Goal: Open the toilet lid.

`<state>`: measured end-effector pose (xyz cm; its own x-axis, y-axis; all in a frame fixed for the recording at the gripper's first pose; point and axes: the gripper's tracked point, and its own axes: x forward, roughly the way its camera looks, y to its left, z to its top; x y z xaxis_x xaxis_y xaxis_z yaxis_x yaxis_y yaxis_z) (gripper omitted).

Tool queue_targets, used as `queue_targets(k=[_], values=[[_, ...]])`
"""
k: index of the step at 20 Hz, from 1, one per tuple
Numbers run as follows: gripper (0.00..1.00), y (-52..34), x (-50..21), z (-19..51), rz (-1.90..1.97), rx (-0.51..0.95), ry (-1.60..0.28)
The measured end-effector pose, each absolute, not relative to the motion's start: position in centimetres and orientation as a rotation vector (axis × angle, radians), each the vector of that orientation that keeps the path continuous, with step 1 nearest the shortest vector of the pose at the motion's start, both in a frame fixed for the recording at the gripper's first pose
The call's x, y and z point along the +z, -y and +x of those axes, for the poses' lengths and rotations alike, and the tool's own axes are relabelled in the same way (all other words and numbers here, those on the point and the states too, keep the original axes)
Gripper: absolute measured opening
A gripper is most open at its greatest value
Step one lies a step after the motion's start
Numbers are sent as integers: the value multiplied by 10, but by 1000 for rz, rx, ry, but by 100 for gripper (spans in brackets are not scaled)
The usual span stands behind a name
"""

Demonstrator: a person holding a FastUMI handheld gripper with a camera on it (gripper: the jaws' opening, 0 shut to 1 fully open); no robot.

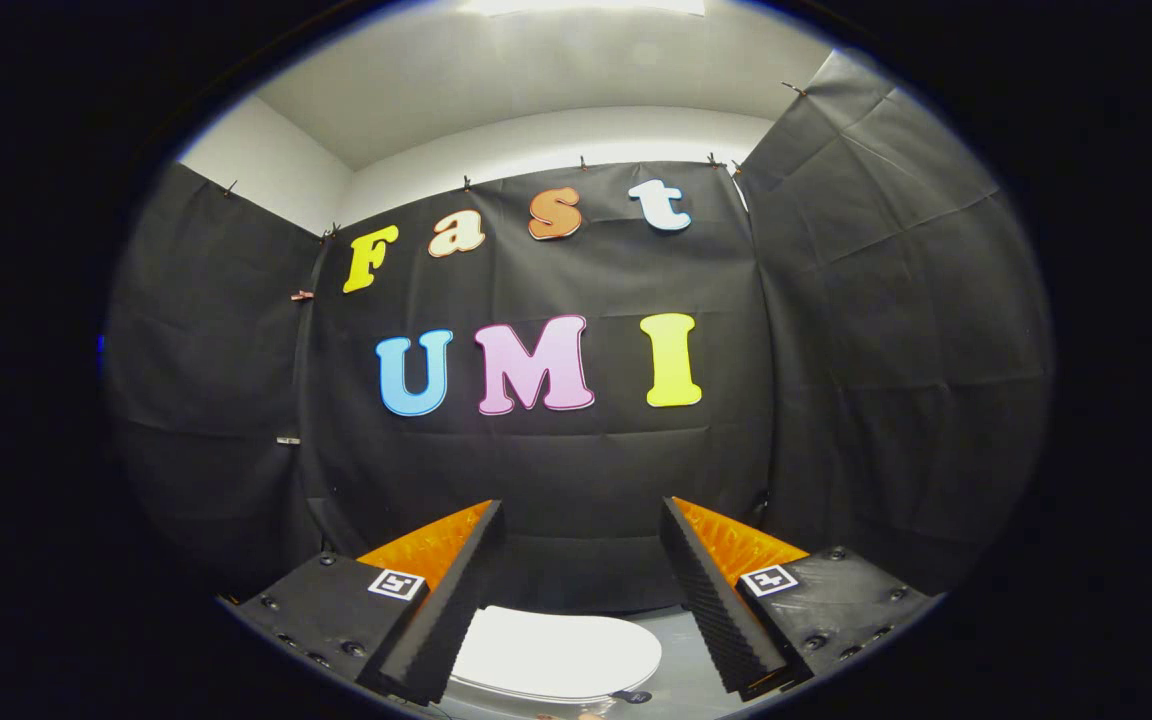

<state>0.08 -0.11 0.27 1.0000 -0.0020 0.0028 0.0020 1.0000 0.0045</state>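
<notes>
The white toilet lid (pixel 556 652) lies flat and closed, low down and below the fingers, seen in the gap between them. My gripper (pixel 581 515) is held well above it, aimed at the black cloth wall (pixel 576 470) rather than down at the lid. Its two fingers (pixel 456 590) stand wide apart with nothing between them. A small dark part (pixel 636 696) sits at the lid's near right edge. The toilet's bowl and base are hidden under the lid and the fingers.
Black cloth walls (pixel 896 330) close the booth on three sides, with white wall (pixel 556 140) and a ceiling light (pixel 581 5) above them. A pale grey floor (pixel 681 660) shows to the right of the lid.
</notes>
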Motion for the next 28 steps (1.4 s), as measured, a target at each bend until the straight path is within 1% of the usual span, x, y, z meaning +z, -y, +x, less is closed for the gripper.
queue_targets(k=[13, 19, 22, 28], values=[[99, 6, -2, 3, 12, -25, -18], [99, 17, -8, 7, 43, -69, -32], [99, 19, -22, 13, 58, -82, -54], [99, 47, -65, 33, 59, -157, -83]])
